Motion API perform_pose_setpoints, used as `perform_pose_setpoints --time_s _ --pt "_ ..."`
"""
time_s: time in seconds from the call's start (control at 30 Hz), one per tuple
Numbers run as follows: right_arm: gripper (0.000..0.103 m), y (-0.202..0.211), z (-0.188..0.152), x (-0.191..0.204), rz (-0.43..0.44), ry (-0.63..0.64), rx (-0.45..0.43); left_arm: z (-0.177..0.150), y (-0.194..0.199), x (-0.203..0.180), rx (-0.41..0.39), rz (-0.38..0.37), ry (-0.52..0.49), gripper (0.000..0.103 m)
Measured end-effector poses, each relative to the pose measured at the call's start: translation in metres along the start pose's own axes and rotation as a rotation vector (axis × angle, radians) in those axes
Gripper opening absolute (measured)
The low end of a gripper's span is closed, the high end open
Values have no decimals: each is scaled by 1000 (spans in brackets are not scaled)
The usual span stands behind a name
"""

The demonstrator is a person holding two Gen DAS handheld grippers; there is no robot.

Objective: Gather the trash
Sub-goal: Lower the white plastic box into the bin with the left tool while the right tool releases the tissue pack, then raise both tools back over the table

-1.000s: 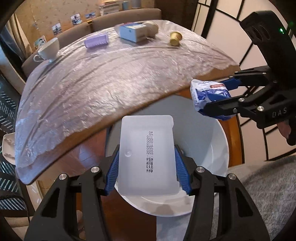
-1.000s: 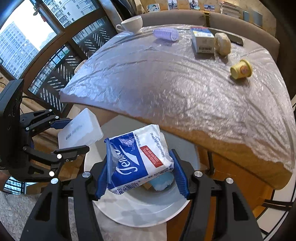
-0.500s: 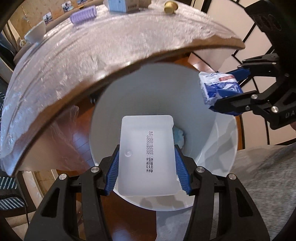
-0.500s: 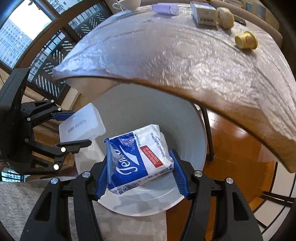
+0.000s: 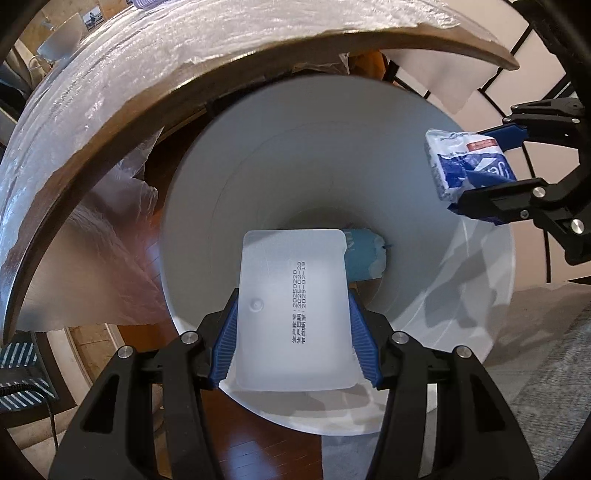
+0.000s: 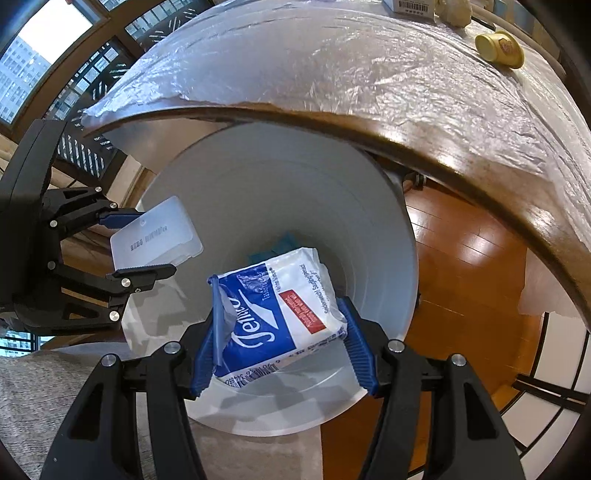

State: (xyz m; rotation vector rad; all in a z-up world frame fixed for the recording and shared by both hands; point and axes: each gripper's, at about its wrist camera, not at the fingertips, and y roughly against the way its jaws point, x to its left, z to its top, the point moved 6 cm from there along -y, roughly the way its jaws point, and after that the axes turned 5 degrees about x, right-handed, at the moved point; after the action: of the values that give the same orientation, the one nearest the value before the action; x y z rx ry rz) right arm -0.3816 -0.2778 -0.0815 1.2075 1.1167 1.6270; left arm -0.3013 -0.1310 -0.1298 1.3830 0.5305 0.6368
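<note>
My left gripper (image 5: pixel 293 321) is shut on a flat white plastic box (image 5: pixel 293 314) with a printed date, held over the mouth of a white trash bin (image 5: pixel 476 295). It also shows in the right wrist view (image 6: pixel 155 240). My right gripper (image 6: pixel 282 325) is shut on a blue and white tissue pack (image 6: pixel 277 314), held over the same bin (image 6: pixel 384 229). From the left wrist view the pack (image 5: pixel 465 166) hangs at the bin's right rim. A blue piece of trash (image 5: pixel 364 254) lies at the bin's bottom.
The bin stands under the edge of a round wooden table (image 6: pixel 424 122) covered with plastic film. On the table are a yellow cup (image 6: pixel 500 50), a box (image 6: pixel 410 5) and a white teacup (image 5: pixel 61 38). Wooden floor (image 6: pixel 461 258) and a grey rug (image 5: pixel 535 387) surround the bin.
Both grippers have moved down and closer to the bin, each still holding its item. The bin's mouth now fills the view and the tabletop has slid up and away.
</note>
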Motion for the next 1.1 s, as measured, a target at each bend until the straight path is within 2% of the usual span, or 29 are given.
perform_pose_setpoints --time_s 0.43,0.5,0.53,0.57,0.6,0.63,0.73,0.8,0.87,0.93,1.0,1.07,1.1 --pt "60 -26 6 12 -15 0 24 11 -16 7 28 27 0 56" --pt "61 -25 7 14 -11 9 24 12 -16 6 17 29 -8 56" --pt "67 -23 7 16 -32 16 17 14 -13 6 -2 32 -11 56" --pt "78 -21 7 15 -52 20 7 13 -11 6 -15 35 -10 59" --pt "81 -19 7 16 -63 21 -4 15 -9 8 -29 42 -3 65" --pt "83 -16 5 16 -67 21 -16 15 -6 11 -42 50 9 77" --pt "83 -4 6 16 -51 8 -40 18 11 12 -95 22 33 79" --pt "83 14 8 15 -61 6 -83 18 25 14 -123 24 37 79" --pt "84 35 12 16 -94 12 -132 19 43 15 -144 57 41 79" --pt "89 70 20 18 -150 22 -230 24 75 15 -212 81 48 79" --pt "96 100 27 22 -195 29 -330 24 113 16 -314 125 63 83" --pt "99 143 39 26 -268 36 -491 34 154 25 -443 201 87 100" --pt "99 160 42 28 -293 40 -555 40 177 31 -523 244 102 102"
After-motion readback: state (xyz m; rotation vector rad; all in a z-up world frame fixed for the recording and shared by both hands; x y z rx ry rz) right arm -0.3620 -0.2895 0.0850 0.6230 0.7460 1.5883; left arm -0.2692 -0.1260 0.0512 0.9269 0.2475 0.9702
